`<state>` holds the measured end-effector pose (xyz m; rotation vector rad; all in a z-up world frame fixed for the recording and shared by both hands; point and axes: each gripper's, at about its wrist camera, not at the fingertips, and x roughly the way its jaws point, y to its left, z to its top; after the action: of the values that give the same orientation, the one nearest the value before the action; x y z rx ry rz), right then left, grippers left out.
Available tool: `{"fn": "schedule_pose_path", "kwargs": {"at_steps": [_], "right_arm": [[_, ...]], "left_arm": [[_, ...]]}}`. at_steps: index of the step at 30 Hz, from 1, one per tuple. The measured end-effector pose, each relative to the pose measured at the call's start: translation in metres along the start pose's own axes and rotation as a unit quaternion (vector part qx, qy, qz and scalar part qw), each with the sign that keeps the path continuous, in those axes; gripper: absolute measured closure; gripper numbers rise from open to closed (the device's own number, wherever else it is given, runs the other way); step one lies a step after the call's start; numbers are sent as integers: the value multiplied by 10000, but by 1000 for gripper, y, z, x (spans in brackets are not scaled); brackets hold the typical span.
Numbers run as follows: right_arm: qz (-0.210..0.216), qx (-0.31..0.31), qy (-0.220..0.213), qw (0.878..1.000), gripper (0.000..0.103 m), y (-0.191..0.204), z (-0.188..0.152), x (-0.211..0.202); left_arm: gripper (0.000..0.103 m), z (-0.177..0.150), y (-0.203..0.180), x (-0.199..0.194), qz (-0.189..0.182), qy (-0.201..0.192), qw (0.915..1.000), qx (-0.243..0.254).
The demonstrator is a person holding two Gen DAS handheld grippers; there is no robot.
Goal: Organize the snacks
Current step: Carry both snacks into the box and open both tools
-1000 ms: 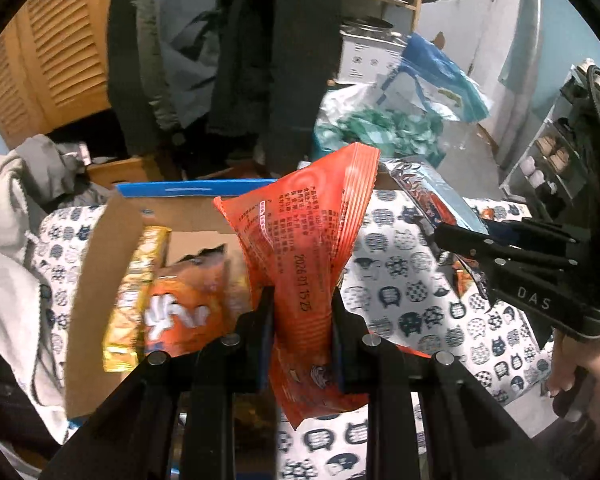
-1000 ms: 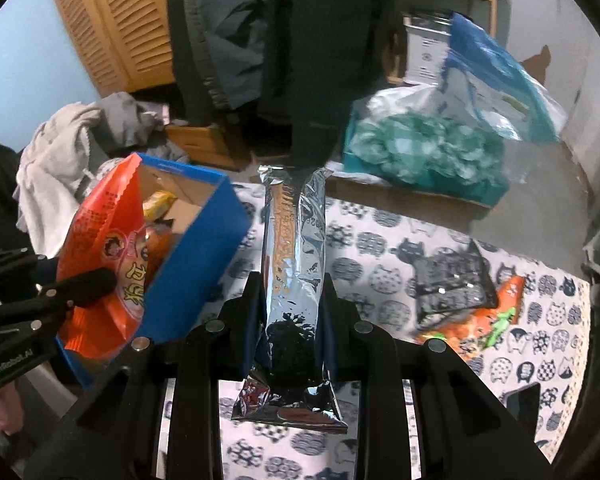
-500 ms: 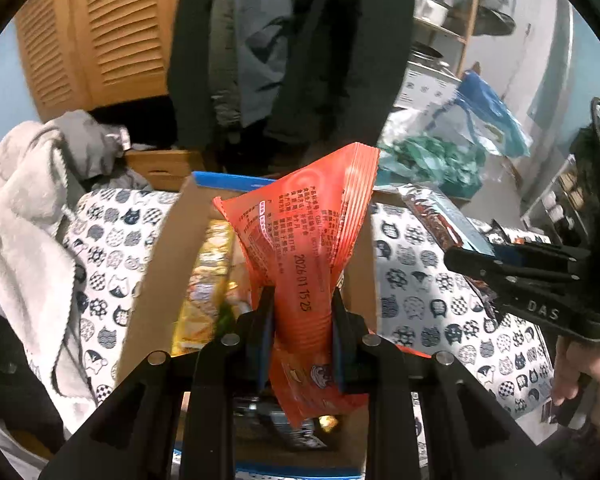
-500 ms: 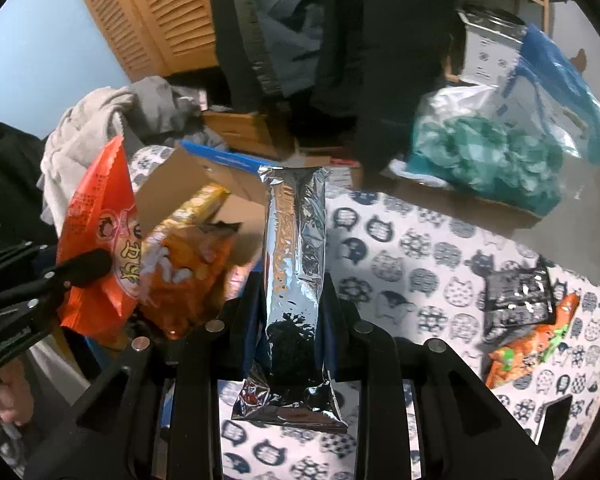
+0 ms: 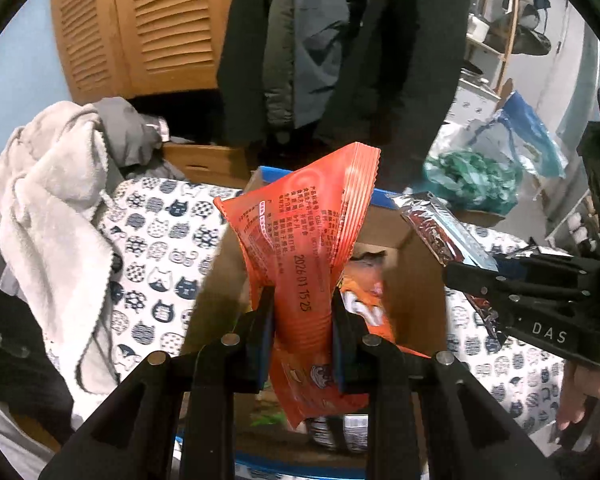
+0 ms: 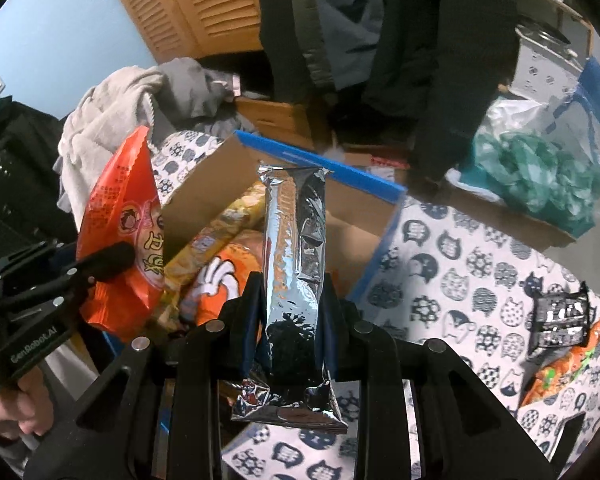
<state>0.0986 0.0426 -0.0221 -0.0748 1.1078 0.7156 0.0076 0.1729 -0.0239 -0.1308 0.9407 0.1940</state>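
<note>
We hold an orange snack bag (image 5: 300, 276) in the left tool (image 5: 303, 332) and a silver packet (image 6: 294, 264) in the right tool (image 6: 288, 320) above the box (image 6: 324, 172), both due for release inside.

Orange packet (image 5: 304, 276) and silver packet (image 6: 294, 264) upright above open snack-filled box (image 6: 380, 256).

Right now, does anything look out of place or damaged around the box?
Two packets still lie loose on the cat-print cloth, away from the cardboard box. The orange bag is pinched and crumpled in the left gripper. No spill or tear is visible.
</note>
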Motion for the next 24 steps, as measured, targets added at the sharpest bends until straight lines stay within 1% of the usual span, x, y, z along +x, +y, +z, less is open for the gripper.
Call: {"fn": "schedule_pose_path", "kwargs": {"at_steps": [8,13,14,16,17,18,19,21,23,24], "right_arm": [[46,201,180,9996,78,5,4,23],[136,239,213,9994,77,9,5,28],[143,219,202,9995,76,9,5,27],[167,181,190,9995,76,10,3,26],[181,183,202,9995,76,10,3,26],[191,185,211,9994,72,10,2,25],[191,185,207,9994,66,9,1,24],[178,212,161,9995,58,7,0,20],[172,252,119,9995,56,5,-1,15],[168,264,105,9995,52,4,-1,13]], "left_arm": [[79,-11,22,26,87,325,9991,-251],[78,-13,26,28,65,364,9988,-329],[76,-13,26,28,57,367,9987,-339],[75,-13,25,29,34,391,9986,-365],[73,-13,25,30,28,413,9985,-372],[72,-13,24,30,3,445,9983,-373],[70,-13,23,30,-31,466,9982,-369],[67,-13,19,29,-51,469,9983,-342],[58,-13,15,27,-34,434,9986,-296],[56,-12,11,25,-34,399,9988,-265]]}}
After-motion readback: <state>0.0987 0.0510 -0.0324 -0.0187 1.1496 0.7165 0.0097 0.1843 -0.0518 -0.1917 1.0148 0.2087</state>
